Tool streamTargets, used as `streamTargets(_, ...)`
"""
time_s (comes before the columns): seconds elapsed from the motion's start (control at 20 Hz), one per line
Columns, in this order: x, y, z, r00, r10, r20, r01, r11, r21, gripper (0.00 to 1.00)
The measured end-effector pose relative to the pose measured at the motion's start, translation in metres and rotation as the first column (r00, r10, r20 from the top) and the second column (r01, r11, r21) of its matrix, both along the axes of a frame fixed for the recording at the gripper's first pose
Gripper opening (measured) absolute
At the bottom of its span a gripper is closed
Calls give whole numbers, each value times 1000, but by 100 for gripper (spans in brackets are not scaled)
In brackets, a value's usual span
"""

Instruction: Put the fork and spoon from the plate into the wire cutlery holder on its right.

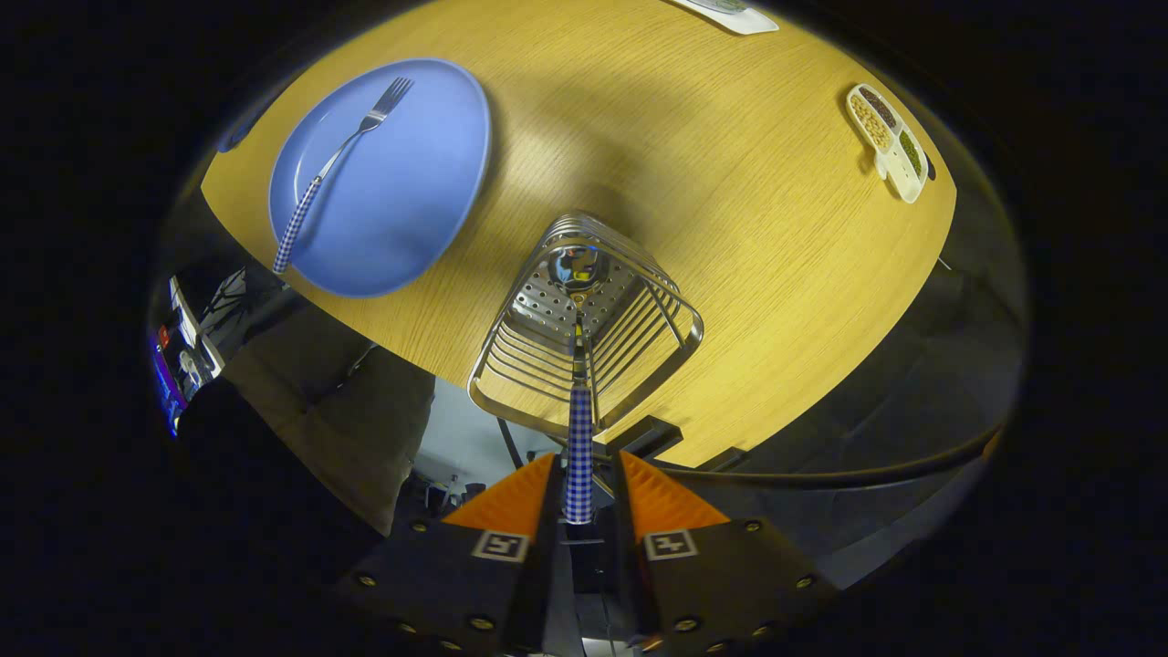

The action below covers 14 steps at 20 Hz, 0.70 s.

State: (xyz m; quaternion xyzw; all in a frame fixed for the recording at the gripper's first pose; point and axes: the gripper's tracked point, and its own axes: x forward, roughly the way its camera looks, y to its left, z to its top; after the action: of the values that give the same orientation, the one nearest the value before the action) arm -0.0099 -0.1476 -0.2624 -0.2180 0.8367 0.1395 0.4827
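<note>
I have the jaws (pixel 580 497) pinching the blue-and-white checked handle of the metal spoon (pixel 578 438), both fingers (pixel 511 502) pressing on it from either side. The spoon hangs straight ahead of the fingers, its shiny bowl down inside the silver wire cutlery holder (pixel 584 319), right over the holder's perforated metal floor. I cannot tell whether the bowl is touching that floor or hovering just above it.

The holder stands on the light wooden tabletop (pixel 712 164), near the edge closest to me. To its left, well apart from it, I see the round blue plate (pixel 411 201), also close to the tabletop's edge. The metal fork with the matching checked handle (pixel 333 169) lies across the plate, tines pointing away from me and the handle end reaching past the plate's near rim.

Far off on the right side of the tabletop sits a small white divided dish with grains or beans in its compartments (pixel 888 141); I cannot tell exactly what they are. Beyond the holder, at the far edge of the tabletop, is a flat white object (pixel 730 14), partly cut off.
</note>
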Motion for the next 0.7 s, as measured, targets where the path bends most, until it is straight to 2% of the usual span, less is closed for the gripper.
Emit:
streamTargets(0.05,0,-1,4,1000,-5,2,5,1000,2,46)
streamTargets(0.15,2,-2,8,1000,-17,24,17,1000,8,56)
streamTargets(0.25,0,-2,15,998,-36,49,35,999,10,81)
streamTargets(0.35,2,-3,21,993,-61,103,61,998,12,85)
streamTargets(0.4,3,-5,23,987,-70,143,70,998,10,90)
streamTargets(0.45,4,-2,25,980,-86,182,84,996,18,98)
streamTargets(0.7,-11,7,36,945,-92,314,88,996,28,97)
